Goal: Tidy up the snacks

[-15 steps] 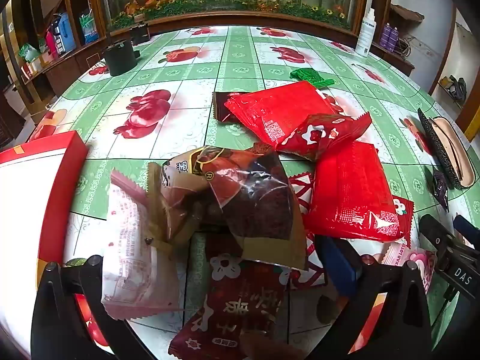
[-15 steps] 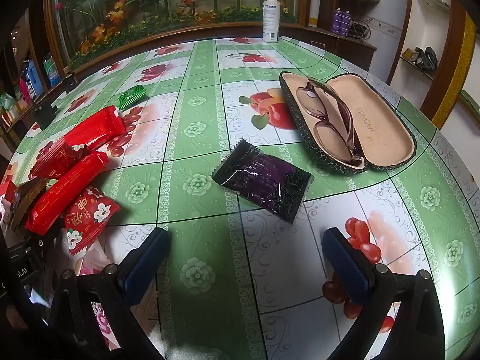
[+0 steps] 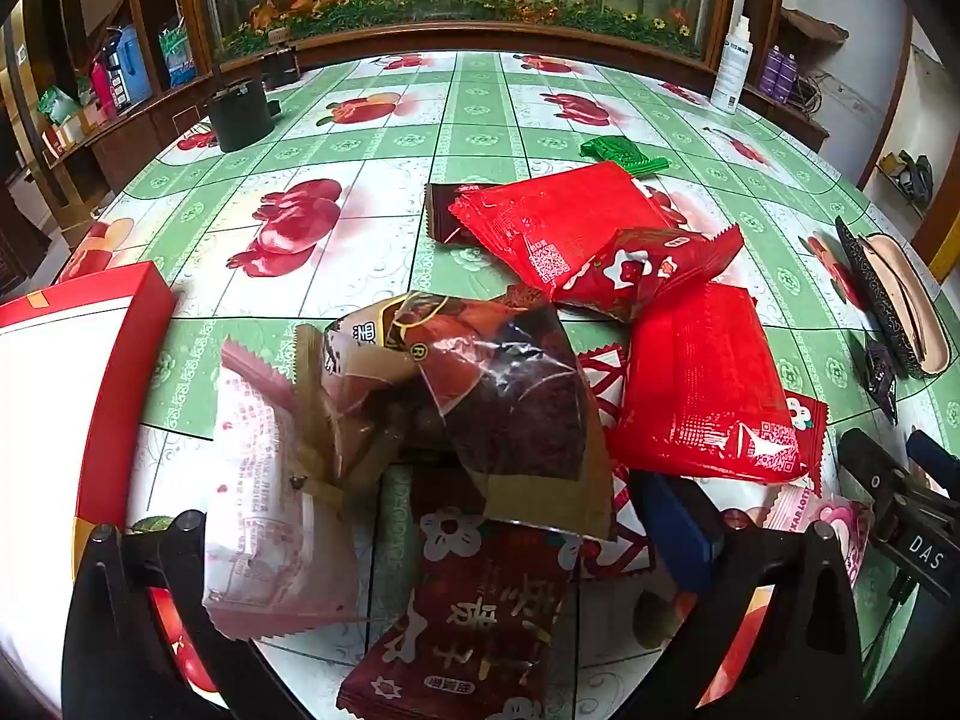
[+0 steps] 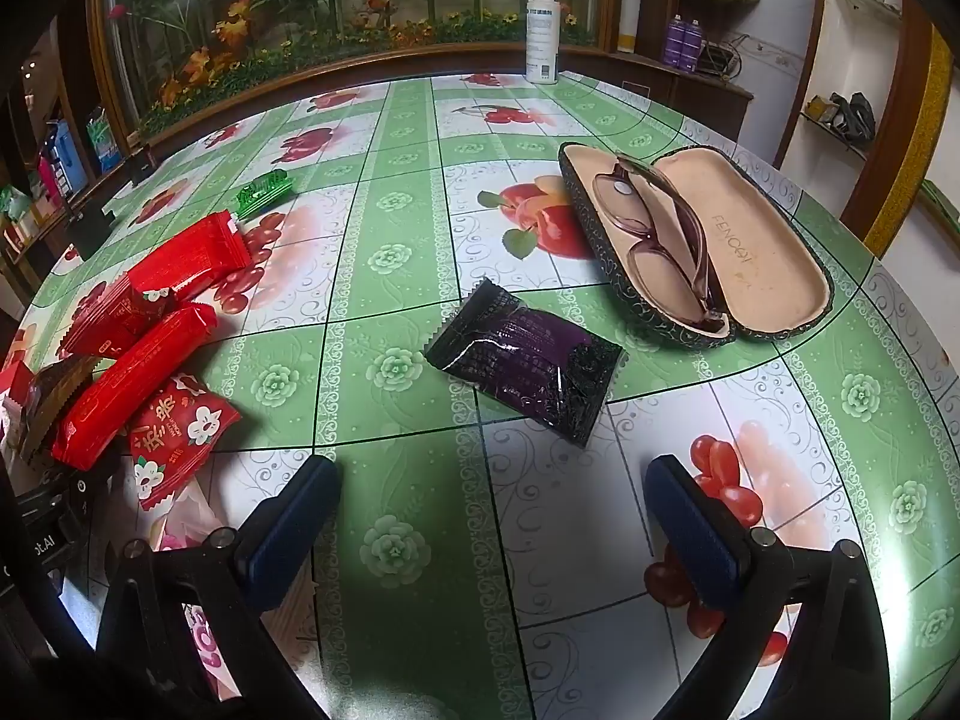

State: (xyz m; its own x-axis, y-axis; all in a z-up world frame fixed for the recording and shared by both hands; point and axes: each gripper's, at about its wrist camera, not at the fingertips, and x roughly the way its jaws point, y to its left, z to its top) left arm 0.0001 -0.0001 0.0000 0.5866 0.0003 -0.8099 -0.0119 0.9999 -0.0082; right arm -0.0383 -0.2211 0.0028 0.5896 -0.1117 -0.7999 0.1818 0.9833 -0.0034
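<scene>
Under my left gripper [image 3: 432, 540] lies a heap of snack packets: a brown see-through bag [image 3: 480, 396], a pink packet [image 3: 270, 516], a dark red flowered packet [image 3: 480, 618] and red packets [image 3: 702, 384]. The left gripper is open and straddles the heap. Its right blue pad [image 3: 678, 528] shows, while the pink packet hides the left one. A red box [image 3: 114, 360] stands at the left. My right gripper [image 4: 495, 522] is open over bare tablecloth, just short of a purple-black packet [image 4: 528, 366]. The red packets [image 4: 138, 384] lie to its left.
An open glasses case [image 4: 696, 246] with glasses lies beyond the purple packet on the right. A small green packet [image 4: 264, 192] sits farther back, a white bottle [image 4: 543, 30] at the far table edge, and a black cup [image 3: 240, 114] at the back left.
</scene>
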